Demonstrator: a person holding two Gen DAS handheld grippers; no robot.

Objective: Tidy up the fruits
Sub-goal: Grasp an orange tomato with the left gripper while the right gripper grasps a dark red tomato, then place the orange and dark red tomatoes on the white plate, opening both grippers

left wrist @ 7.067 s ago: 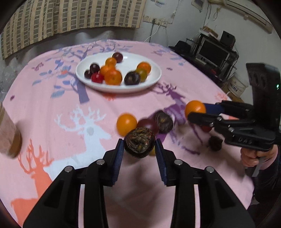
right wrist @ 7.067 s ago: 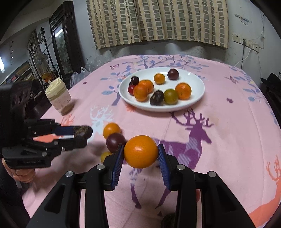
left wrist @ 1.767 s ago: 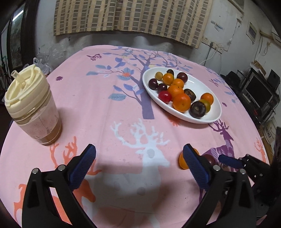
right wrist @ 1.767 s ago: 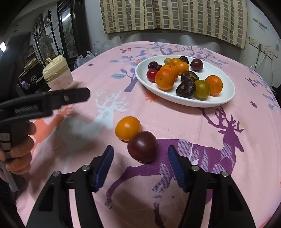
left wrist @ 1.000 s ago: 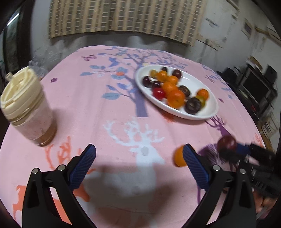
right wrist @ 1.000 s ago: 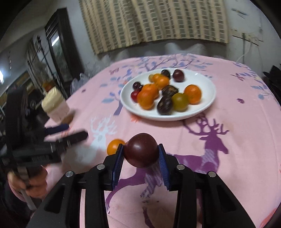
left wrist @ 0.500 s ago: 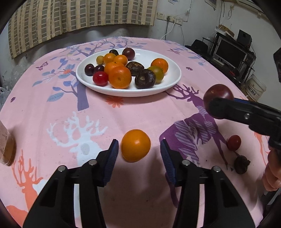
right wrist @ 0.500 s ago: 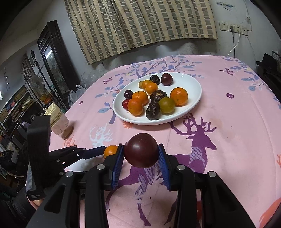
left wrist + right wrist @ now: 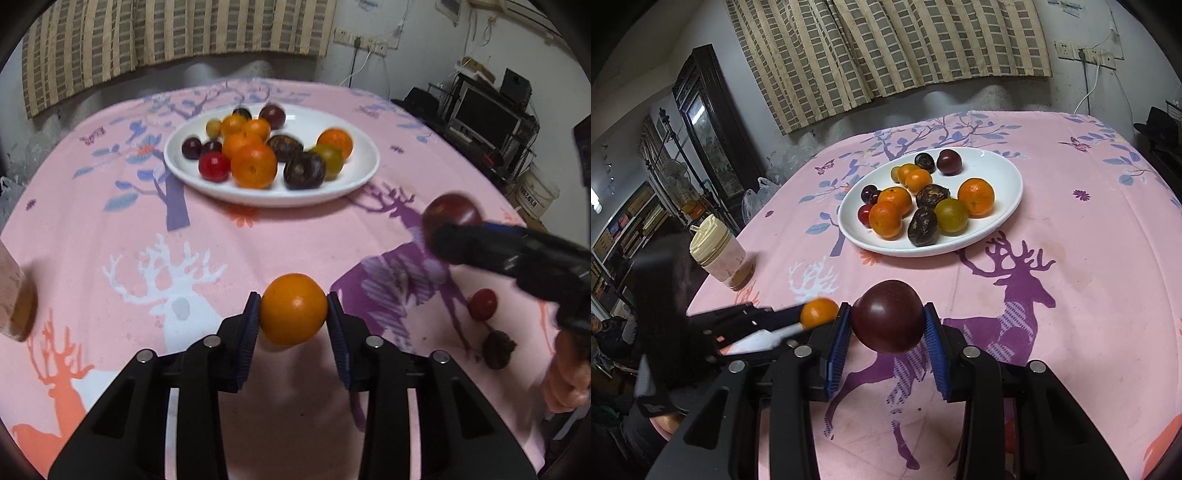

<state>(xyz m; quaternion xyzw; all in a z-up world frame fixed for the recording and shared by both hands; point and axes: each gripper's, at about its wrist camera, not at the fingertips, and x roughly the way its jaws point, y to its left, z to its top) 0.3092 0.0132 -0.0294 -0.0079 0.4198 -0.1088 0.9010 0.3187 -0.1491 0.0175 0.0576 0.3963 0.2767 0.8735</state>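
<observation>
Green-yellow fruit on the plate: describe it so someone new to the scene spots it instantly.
Start at the white oval plate in the middle of the pink deer-print tablecloth. On its near side, the green-yellow fruit sits between a wrinkled dark fruit and a large orange. It is the only large olive-green piece; its neighbours are orange, red or dark purple.

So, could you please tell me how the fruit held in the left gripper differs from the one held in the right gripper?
The left gripper holds an orange citrus fruit; the right gripper holds a dark maroon plum. The orange fruit's skin looks finely dimpled, the plum's smooth and glossy. The plum fills more of the gap between its fingers. Both are round, clamped at their sides and held above the pink tablecloth.
</observation>
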